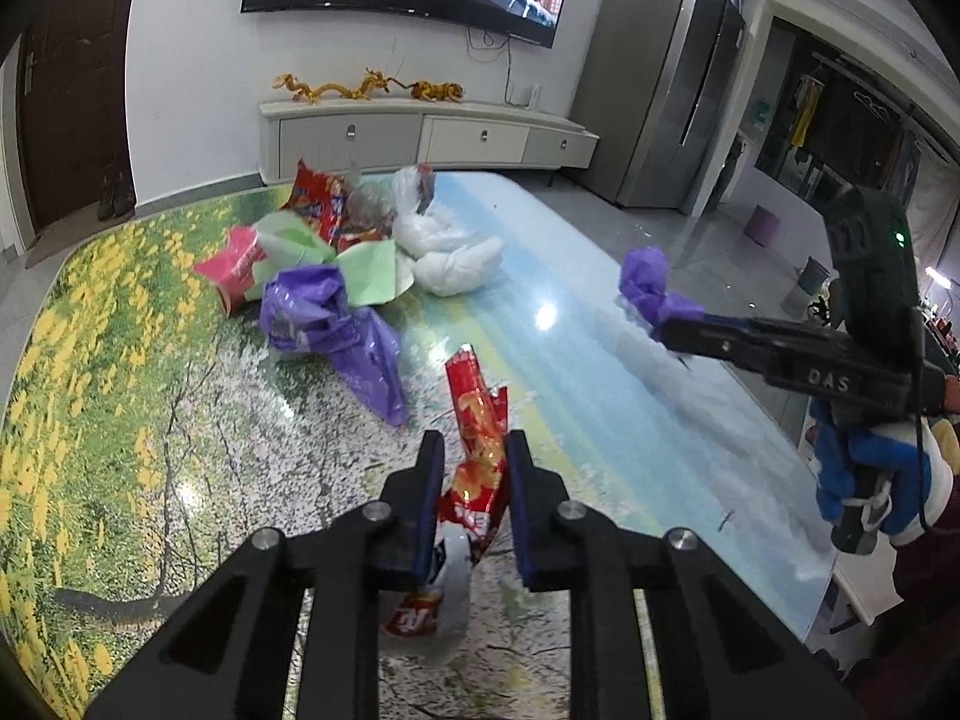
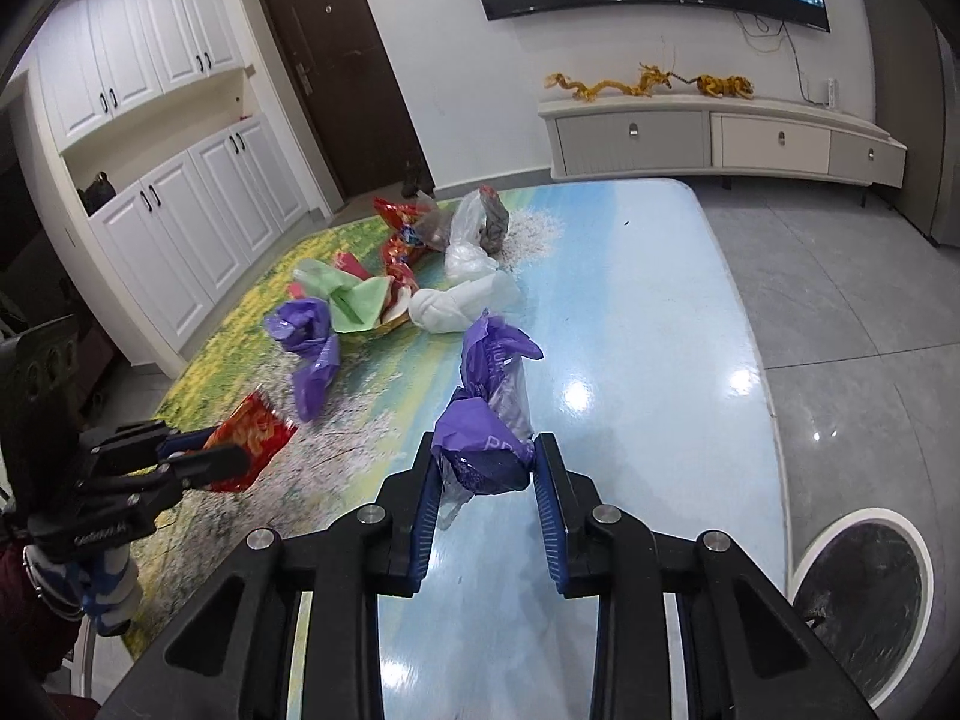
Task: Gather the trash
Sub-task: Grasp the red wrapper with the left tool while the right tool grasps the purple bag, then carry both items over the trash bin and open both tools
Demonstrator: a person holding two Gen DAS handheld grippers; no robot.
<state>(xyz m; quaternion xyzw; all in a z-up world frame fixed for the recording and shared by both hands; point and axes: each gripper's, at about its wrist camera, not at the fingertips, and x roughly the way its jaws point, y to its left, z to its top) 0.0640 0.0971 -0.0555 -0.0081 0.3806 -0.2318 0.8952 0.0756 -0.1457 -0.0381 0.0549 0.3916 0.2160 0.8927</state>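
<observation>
My left gripper [image 1: 475, 450] is shut on a red snack wrapper [image 1: 477, 420] and holds it above the table; the wrapper also shows in the right wrist view [image 2: 252, 438]. My right gripper [image 2: 485, 453] is shut on a crumpled purple plastic bag [image 2: 489, 414], lifted above the table's blue part; it also shows in the left wrist view [image 1: 645, 288]. A pile of trash lies at the far end of the table: another purple bag [image 1: 336, 330], green paper [image 1: 366, 270], a pink wrapper [image 1: 234, 267], a red packet [image 1: 318, 198] and white bags [image 1: 450, 246].
The table [image 2: 630, 300] has a glossy landscape print and a rounded edge on the right. A round bin with a white rim [image 2: 864, 594] stands on the floor at the lower right. A TV cabinet [image 2: 720, 138] and a dark door [image 2: 336, 60] are behind.
</observation>
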